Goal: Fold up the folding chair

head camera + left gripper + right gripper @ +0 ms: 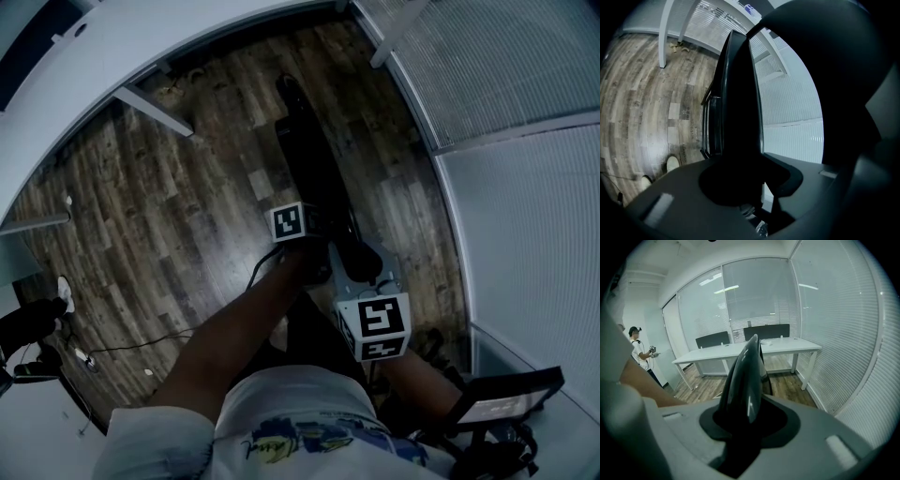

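The black folding chair [314,169] stands folded flat and shows from above as a long narrow dark shape on the wood floor. My left gripper [317,246] holds it near the top from the left, its marker cube beside the chair. The left gripper [740,183] has its jaws closed on the dark chair frame [736,103]. My right gripper [361,262] grips the chair's top end from the near side. The right gripper [747,427] has the glossy black chair edge [745,376] filling the gap between its jaws.
White desks [740,348] stand ahead and another desk [131,37] curves along the far left. Glass walls with blinds [525,187] close the right side. Cables [141,342] lie on the floor at left. A person [640,355] stands far left. A dark device [506,398] sits by my right leg.
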The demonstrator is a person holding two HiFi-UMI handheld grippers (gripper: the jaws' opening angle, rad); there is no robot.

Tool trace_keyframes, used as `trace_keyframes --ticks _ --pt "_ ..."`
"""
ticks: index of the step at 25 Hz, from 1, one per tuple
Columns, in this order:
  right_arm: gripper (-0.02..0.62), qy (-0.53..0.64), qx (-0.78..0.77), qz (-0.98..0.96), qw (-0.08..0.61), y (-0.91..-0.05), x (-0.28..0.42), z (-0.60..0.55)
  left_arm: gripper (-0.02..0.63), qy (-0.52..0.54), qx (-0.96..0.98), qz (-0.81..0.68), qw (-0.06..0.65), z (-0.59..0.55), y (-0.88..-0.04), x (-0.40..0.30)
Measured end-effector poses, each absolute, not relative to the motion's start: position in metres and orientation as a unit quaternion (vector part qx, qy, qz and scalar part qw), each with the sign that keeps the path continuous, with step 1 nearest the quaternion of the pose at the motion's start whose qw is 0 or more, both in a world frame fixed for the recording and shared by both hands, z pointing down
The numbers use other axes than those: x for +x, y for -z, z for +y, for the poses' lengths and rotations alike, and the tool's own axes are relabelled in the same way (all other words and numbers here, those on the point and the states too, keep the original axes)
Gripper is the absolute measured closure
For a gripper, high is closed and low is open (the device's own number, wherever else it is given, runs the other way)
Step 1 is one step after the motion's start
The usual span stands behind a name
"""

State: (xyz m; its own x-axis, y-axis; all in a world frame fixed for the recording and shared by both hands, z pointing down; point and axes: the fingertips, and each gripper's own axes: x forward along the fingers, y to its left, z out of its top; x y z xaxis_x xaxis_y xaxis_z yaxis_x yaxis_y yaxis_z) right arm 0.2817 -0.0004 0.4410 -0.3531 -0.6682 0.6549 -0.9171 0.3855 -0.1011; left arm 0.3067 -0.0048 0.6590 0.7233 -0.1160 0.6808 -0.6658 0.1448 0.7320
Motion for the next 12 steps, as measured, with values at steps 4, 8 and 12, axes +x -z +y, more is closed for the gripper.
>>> trace_keyframes --ticks 4,8,12 --pt "0.492 -0.233 0.503 -0.789 0.266 -0.4384 0.2761 0.0011 0.476 -0.202 0.622 -0.314 0.689 -0.0033 -0.6563 0.304" --pt "0.492 -0.234 0.503 -0.789 0.264 -0.4386 0.2779 0.0005 0.474 -0.205 0.624 -0.317 0.684 -0.0052 -0.6565 0.3056" --pt "0.489 -0.239 0.502 -0.79 0.257 -0.4382 0.2785 -0.0017 0.474 -0.217 0.625 -0.322 0.678 -0.0086 -0.6594 0.3103"
